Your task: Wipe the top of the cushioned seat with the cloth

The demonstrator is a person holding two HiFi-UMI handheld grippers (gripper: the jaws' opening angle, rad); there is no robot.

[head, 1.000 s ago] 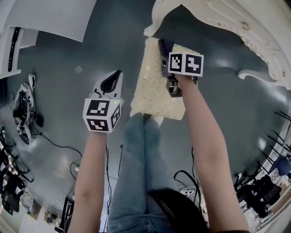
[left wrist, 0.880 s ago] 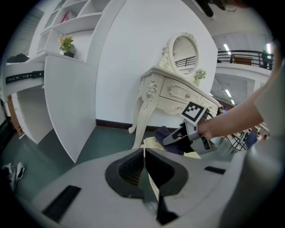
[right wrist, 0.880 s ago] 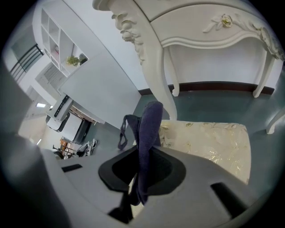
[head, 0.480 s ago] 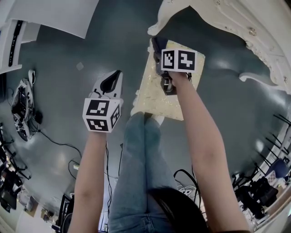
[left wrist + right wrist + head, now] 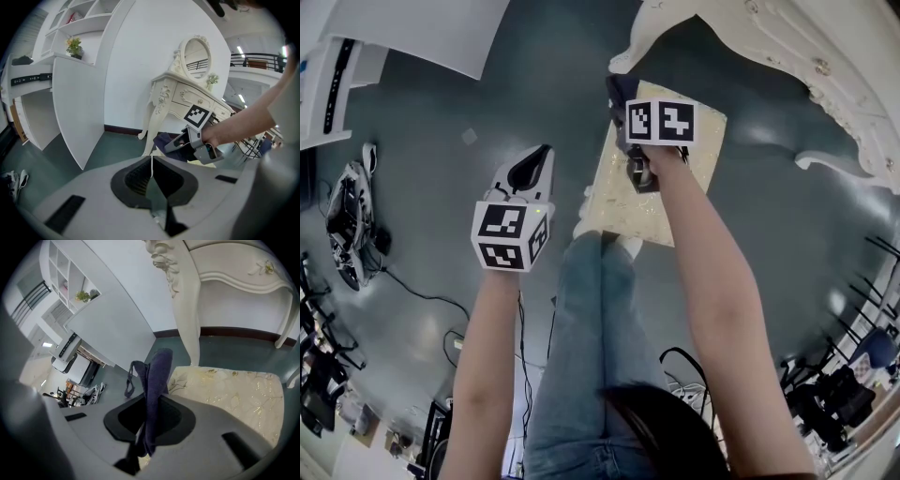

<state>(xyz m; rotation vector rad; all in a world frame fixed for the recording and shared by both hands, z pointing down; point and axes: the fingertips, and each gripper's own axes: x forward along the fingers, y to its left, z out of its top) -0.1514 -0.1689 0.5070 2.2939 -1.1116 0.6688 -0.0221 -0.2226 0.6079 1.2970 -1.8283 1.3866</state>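
The cushioned seat [image 5: 705, 150] is cream with a gold pattern and stands on the grey floor under the dressing table; the right gripper view shows its top [image 5: 239, 390]. My right gripper [image 5: 623, 103] hovers over the seat's far left part, shut on a dark purple cloth [image 5: 617, 90]. The cloth [image 5: 157, 376] stands up out of the jaws and droops over the seat's left edge. From the left gripper view the right gripper [image 5: 190, 143] and the cloth [image 5: 164, 140] are visible. My left gripper [image 5: 540, 156] hangs over the floor left of the seat, shut and holding nothing [image 5: 151, 180].
A white ornate dressing table [image 5: 769, 37] with curved legs [image 5: 187, 319] and an oval mirror [image 5: 197, 55] rises just beyond the seat. White shelving [image 5: 412, 33] stands at the far left. Cables and devices [image 5: 345, 220] lie on the floor at left. The person's jeans [image 5: 591, 328] are near the seat's front.
My right gripper has slid the cloth leftward and farther away across the seat, toward its far left corner. The left gripper has stayed put.
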